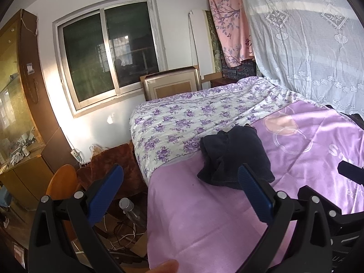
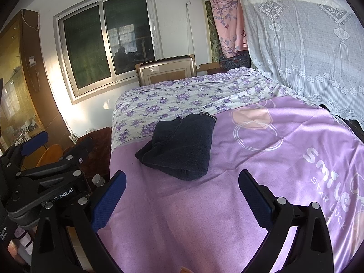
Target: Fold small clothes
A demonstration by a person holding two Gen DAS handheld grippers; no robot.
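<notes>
Far left: tall brown wooden cabinet with glass doors (image 1: 16,95), against the white wall. Beside it, large sliding window with a pale metal frame (image 1: 107,52), dark glass. Below, on the floor: round orange wooden seat (image 1: 61,182), brown fuzzy blanket (image 1: 111,161), clear plastic bottle with a grey cap (image 1: 129,209), loose white cables.

Next, left gripper (image 1: 180,174) with black arms and blue ribbed fingers (image 1: 107,195), spread wide apart, holding nothing, raised over the near left edge of the bed. Seen also at the left border of the right wrist view, apart from the cloth.

Centre: bed covered with a pink-purple satin sheet (image 2: 182,216), and a white quilt with purple flowers (image 2: 170,100) farther back. Dark navy folded small garment (image 2: 182,145) lying on the sheet, far end touching the edge of the quilt, not touched by any fingers.

Then right gripper (image 2: 182,175), same blue fingers (image 2: 254,195), also spread wide and empty, just before the near end of the garment.

Far right: white lace curtain (image 2: 307,45) hanging over the bed; pink floral cloth (image 2: 227,16) behind it.
</notes>
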